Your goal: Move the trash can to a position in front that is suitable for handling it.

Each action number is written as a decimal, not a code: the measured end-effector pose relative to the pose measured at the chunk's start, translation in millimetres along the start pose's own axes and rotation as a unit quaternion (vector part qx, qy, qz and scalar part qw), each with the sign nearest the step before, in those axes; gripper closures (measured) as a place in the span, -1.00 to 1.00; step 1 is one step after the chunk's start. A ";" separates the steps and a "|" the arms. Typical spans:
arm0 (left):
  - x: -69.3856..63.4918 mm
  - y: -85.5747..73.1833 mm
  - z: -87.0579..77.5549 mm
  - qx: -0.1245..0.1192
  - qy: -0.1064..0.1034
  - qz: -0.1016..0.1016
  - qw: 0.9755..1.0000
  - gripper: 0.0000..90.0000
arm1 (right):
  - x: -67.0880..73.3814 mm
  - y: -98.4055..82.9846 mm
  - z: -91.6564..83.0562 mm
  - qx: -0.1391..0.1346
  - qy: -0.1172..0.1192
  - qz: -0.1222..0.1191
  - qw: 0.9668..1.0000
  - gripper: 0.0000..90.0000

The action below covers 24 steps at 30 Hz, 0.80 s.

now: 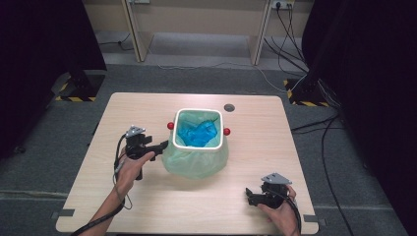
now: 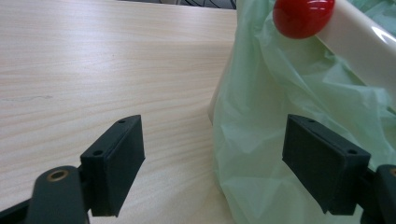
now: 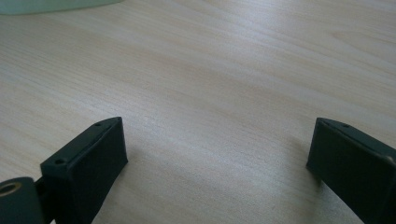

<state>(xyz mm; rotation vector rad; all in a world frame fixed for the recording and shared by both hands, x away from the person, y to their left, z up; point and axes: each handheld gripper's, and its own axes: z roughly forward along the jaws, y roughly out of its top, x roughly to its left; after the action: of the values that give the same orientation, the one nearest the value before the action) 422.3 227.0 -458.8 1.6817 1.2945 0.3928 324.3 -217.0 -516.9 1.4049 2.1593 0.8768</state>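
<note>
A small white bin stands mid-table, lined with a pale green plastic bag that drapes down over its outside; something blue lies inside. Red knobs stick out on both sides of the rim. My left gripper is open just left of the bin, its jaws beside the bag's draped side below a red knob; one jaw is against the bag. My right gripper rests open near the front right of the table, with bare wood between its jaws.
The light wooden table has a round cable hole behind the bin. Beyond it lie grey carpet, cables and black stands with striped feet. A sliver of the green bag shows at the far edge of the right gripper view.
</note>
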 end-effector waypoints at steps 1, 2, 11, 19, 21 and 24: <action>-0.1 -0.4 -1.6 -0.001 0.000 0.001 1.000 -0.55 | 0.0 0.0 0.0 0.000 0.000 0.000 1.000 -0.89; -0.1 -0.8 -3.3 -0.001 -0.001 0.002 1.000 -0.55 | 0.0 0.0 0.0 0.000 0.000 0.000 1.000 -0.89; -3.7 -6.9 -17.9 -0.008 -0.009 0.010 1.000 -0.56 | 0.0 0.0 0.0 0.000 0.000 0.000 1.000 -0.89; -7.7 -17.6 -30.7 -0.004 -0.017 0.023 1.000 -0.56 | 0.0 0.0 0.0 0.000 0.000 0.000 1.000 -0.90; -8.7 -19.4 -32.2 -0.002 -0.019 0.027 0.999 -0.56 | 0.0 0.0 0.0 0.000 0.000 0.000 1.000 -0.90; -10.4 -22.1 -33.9 0.000 -0.021 0.032 0.999 -0.57 | 0.0 0.0 0.0 0.000 0.000 0.000 1.000 -0.90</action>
<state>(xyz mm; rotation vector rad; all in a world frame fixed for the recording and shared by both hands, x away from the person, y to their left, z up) 381.1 234.0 -456.9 1.7253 1.2138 0.3931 324.3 -217.0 -517.0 1.4046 2.1596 0.8773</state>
